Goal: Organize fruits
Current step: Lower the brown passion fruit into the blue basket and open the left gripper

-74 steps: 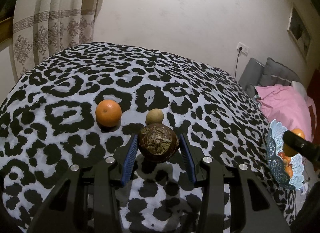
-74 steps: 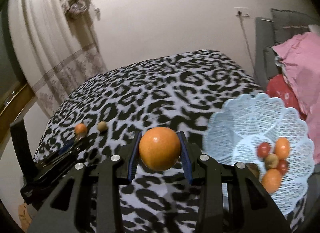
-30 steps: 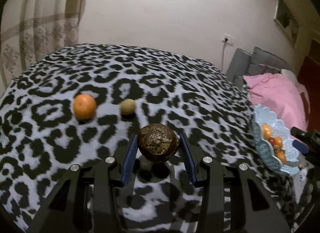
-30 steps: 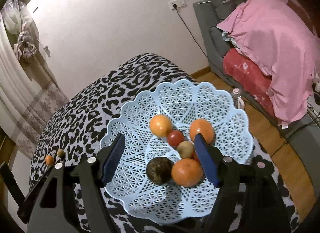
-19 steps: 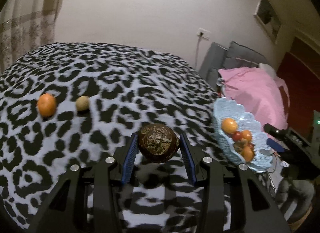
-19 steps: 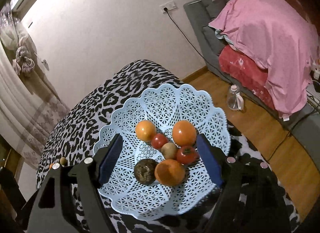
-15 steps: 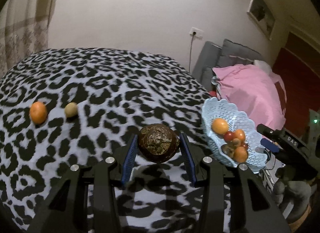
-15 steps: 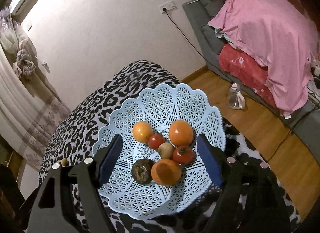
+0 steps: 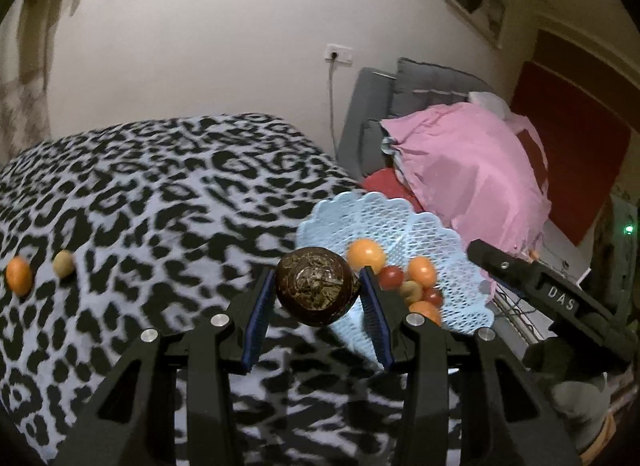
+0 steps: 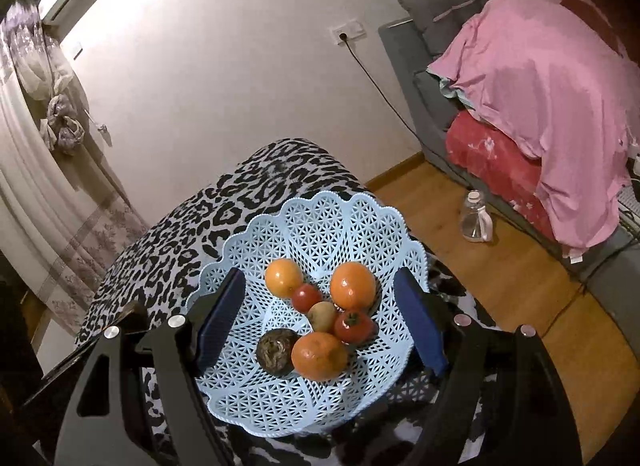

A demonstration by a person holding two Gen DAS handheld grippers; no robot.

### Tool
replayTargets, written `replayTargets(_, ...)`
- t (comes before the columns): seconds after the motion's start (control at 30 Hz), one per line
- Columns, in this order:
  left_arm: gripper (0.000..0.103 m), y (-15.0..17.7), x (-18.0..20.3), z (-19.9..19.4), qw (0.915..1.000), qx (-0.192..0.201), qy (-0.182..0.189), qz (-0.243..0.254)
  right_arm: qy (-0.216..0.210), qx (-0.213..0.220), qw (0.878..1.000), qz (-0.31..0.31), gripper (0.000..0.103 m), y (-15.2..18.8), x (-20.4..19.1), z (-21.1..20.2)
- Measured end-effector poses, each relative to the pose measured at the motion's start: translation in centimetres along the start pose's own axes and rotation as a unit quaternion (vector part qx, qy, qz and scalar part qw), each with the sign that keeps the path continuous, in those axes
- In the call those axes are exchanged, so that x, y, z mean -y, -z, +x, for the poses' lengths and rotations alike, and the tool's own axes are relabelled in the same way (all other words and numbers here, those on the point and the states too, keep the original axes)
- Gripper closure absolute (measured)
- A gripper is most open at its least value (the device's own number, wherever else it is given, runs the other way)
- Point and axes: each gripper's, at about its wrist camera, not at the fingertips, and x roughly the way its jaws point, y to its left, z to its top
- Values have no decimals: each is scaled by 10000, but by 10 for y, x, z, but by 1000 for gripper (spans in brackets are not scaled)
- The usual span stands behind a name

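Observation:
My left gripper (image 9: 317, 308) is shut on a dark brown round fruit (image 9: 316, 292) and holds it in the air just left of the light blue lattice basket (image 9: 452, 262). My right gripper (image 10: 320, 322) is open and empty above the same basket (image 10: 320, 225). The basket holds three oranges (image 10: 353, 285), two red tomatoes (image 10: 354, 326), a small tan fruit (image 10: 322, 316) and a dark brown fruit (image 10: 276, 350). An orange (image 9: 18, 274) and a small tan fruit (image 9: 63, 264) lie on the table at the far left of the left wrist view.
The table has a black-and-white leopard-print cloth (image 9: 140, 193); the basket sits at its right edge. Beyond are a grey sofa with a pink blanket (image 10: 552, 65), a wooden floor with a plastic bottle (image 10: 476, 217), and a curtain (image 10: 48, 169) at left.
My left gripper has carried the dark brown fruit rightward from the table's left part to the basket. My right gripper released its orange into the basket, opened, and stays above it.

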Motion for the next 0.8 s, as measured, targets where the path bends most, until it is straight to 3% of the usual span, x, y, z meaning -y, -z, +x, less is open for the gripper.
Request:
replayTargets(0.6,59,3,23,33,9993,-225,71,303,-33,-4,9998,182,25,2,15,-1)
replayTargets(0.63,57,3,24,33,9993,-217,66,306,-35,-9,9998,181,25,2,14,-1)
replayTargets(0.7,41,2,23,32,9994,-191,34,286,-33,-8,9998,184,25,2,14,-1)
replayTargets(0.8,38,3,21,31,9996,-178,25,238,-28,-2,9998,185,25,2,14,-1)
